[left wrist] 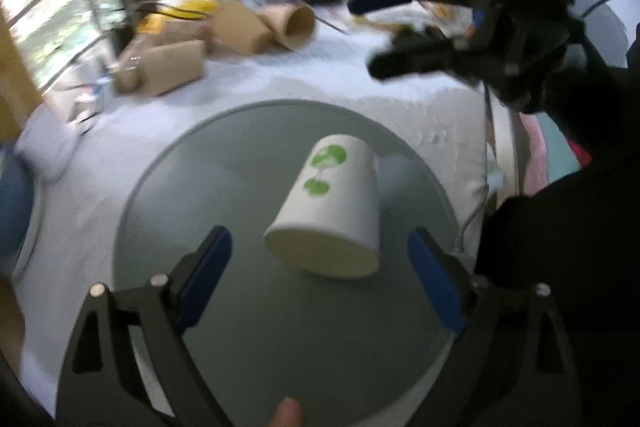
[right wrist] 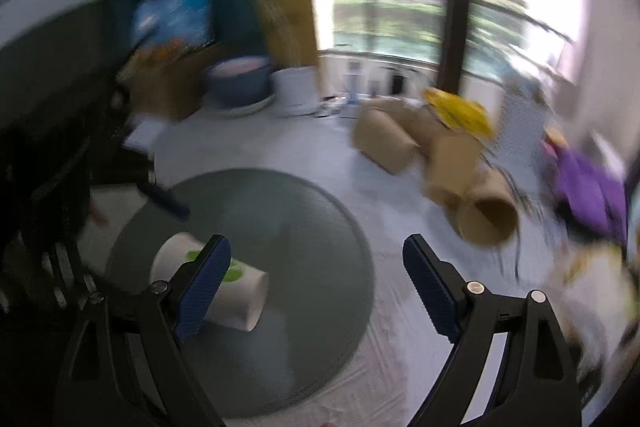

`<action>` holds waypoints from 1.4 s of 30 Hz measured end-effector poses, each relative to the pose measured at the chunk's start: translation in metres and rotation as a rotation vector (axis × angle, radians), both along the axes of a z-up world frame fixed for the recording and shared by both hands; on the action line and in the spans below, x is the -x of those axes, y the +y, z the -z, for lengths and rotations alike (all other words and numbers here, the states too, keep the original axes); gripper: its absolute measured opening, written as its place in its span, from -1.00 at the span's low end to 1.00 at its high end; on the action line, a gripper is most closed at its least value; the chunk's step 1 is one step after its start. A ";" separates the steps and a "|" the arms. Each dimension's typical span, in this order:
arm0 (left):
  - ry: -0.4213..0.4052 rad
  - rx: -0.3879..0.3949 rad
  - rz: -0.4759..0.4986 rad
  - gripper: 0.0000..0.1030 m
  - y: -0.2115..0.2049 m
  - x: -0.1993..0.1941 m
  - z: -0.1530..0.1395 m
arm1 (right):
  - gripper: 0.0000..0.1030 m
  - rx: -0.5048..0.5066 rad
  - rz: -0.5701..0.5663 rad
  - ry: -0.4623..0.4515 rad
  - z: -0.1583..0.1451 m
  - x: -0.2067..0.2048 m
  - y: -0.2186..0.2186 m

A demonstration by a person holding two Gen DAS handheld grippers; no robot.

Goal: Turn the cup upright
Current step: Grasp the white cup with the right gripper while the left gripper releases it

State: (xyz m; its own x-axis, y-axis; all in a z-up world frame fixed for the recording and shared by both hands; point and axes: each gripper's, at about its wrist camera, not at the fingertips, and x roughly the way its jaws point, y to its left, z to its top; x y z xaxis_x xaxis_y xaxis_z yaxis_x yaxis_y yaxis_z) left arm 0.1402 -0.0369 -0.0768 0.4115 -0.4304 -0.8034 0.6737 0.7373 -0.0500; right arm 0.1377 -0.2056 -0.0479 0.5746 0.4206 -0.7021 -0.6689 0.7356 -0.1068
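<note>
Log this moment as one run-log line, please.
cup: on its side on round mat | left gripper: open, mouth end between fingers, no contact | right gripper: open, empty | flip: not done

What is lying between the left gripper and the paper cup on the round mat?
Nothing. In the left wrist view, only bare grey mat separates the open left gripper from the cup, which lies on its side.
</note>
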 end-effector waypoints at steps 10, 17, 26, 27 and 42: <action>-0.164 0.200 -0.565 0.78 0.097 0.076 -0.008 | 0.75 0.490 -0.614 0.106 0.027 0.013 0.095; -0.205 0.275 -0.710 0.92 0.130 0.100 0.001 | 0.75 0.752 -0.829 0.207 0.056 0.017 0.125; -0.128 0.291 -0.719 0.93 0.122 0.085 0.033 | 0.75 0.920 -0.909 0.282 0.086 0.027 0.142; -0.118 0.293 -0.727 0.93 0.123 0.085 0.036 | 0.75 0.927 -0.905 0.285 0.087 0.025 0.144; -0.027 0.317 -0.787 0.93 0.121 0.079 0.053 | 0.70 0.970 -0.872 0.313 0.099 0.015 0.152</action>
